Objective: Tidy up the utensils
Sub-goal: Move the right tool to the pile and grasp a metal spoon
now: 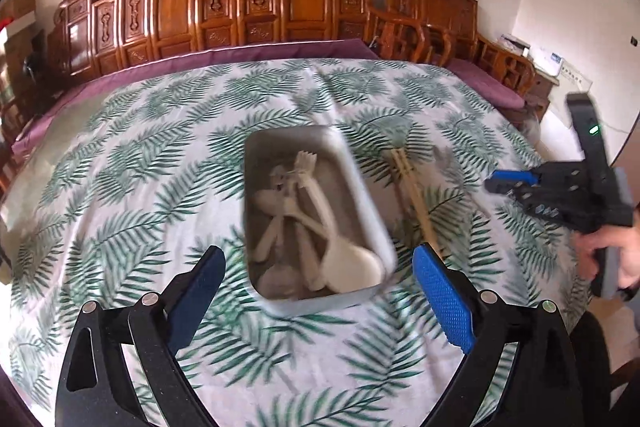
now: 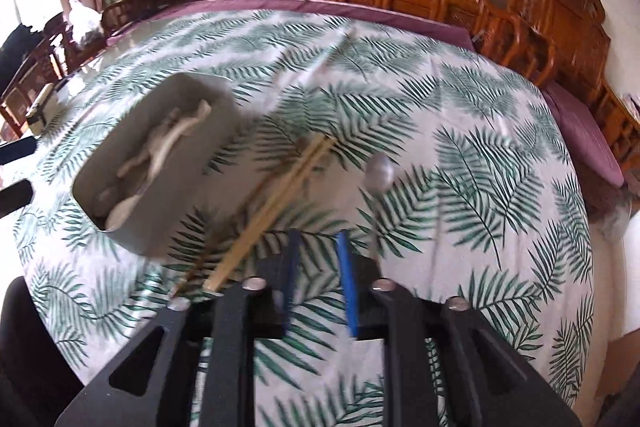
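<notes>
A grey rectangular tray (image 1: 362, 187) sits on the leaf-print tablecloth and holds several pale forks and spoons (image 1: 316, 223). It also shows in the right wrist view (image 2: 192, 131). A pair of wooden chopsticks (image 1: 416, 199) lies on the cloth right of the tray, also seen in the right wrist view (image 2: 276, 207). A metal spoon (image 2: 379, 179) lies right of the chopsticks. My left gripper (image 1: 320, 297) is open and empty, just in front of the tray. My right gripper (image 2: 318, 283) is narrowly open and empty, above the cloth near the chopsticks' near ends; it shows in the left wrist view (image 1: 500, 183).
The round table (image 2: 500, 131) has a purple rim. Carved wooden chairs (image 1: 248, 7) line the wall behind it. A small box (image 2: 40, 111) stands at the table's far left edge. A hand (image 1: 612, 251) holds the right gripper.
</notes>
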Demonstrator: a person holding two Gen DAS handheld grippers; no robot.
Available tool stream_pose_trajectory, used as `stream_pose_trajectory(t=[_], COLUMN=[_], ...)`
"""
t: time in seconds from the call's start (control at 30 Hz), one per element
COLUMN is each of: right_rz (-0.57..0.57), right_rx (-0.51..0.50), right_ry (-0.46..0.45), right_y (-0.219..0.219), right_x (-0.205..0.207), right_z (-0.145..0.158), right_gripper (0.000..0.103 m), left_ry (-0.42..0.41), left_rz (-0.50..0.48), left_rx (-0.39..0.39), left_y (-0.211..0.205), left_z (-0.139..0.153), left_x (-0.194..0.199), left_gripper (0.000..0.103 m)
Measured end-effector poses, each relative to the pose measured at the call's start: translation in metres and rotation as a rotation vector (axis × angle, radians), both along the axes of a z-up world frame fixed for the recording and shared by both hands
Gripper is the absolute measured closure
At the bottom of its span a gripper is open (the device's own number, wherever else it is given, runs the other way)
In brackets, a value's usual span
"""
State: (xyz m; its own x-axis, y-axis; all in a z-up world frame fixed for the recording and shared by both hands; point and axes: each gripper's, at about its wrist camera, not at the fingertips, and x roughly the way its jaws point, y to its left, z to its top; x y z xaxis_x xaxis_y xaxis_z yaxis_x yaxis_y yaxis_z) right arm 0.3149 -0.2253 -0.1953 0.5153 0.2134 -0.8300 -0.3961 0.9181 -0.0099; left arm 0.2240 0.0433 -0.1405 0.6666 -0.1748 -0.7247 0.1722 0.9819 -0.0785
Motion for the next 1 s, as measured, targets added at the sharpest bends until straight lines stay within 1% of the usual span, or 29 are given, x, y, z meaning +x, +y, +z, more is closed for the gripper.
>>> stream_pose_trajectory(t=[0.17,0.3,0.53,0.63,0.67,0.7,0.9,0.97,1.0], right_rz=[-0.034,-0.054,-0.019,-0.004,0.000,0.002,-0.005,0.007,0.010], right_rx=[-0.016,-0.037,-0.033,-0.052,-0.057,-0.066,-0.083,-0.090,-0.098], right_ry=[0.038,0.087,0.109,0.125,0.131,0.143,0.159,0.158,0.161], right_y=[-0.015,-0.023,-0.016,-0.009,-0.007,-0.005,-0.005,-0.003,-0.001], right_x=[0.020,0.039,0.057,0.065,0.066,0.069,0.075,0.073,0.071], right_z=[-0.020,-0.035,-0.041,-0.048,-0.049,-0.052,-0.056,-0.056,-0.056], right_gripper=[0.073,0.073,0.073,0.073,0.076,0.082,0.086,0.093,0.098], left_ry=[0.000,0.015,0.047,0.055,0.057,0.060,0.074,0.080,0.083], left_rz=[-0.032,-0.053,-0.087,-0.095,-0.097,-0.099,-0.112,-0.114,-0.115], left_rx=[-0.005,-0.001,0.028,0.032,0.035,0.037,0.049,0.054,0.056], left_y=[-0.027,-0.042,-0.061,-0.066,-0.067,-0.069,-0.076,-0.078,-0.079], left_z=[0.000,-0.006,-0.018,-0.020,-0.020,-0.020,-0.024,-0.025,-0.026], left_x=[0.006,0.009,0.015,0.018,0.018,0.020,0.024,0.027,0.028], left_gripper=[0.012,0.012,0.012,0.012,0.012,0.012,0.012,0.012,0.012])
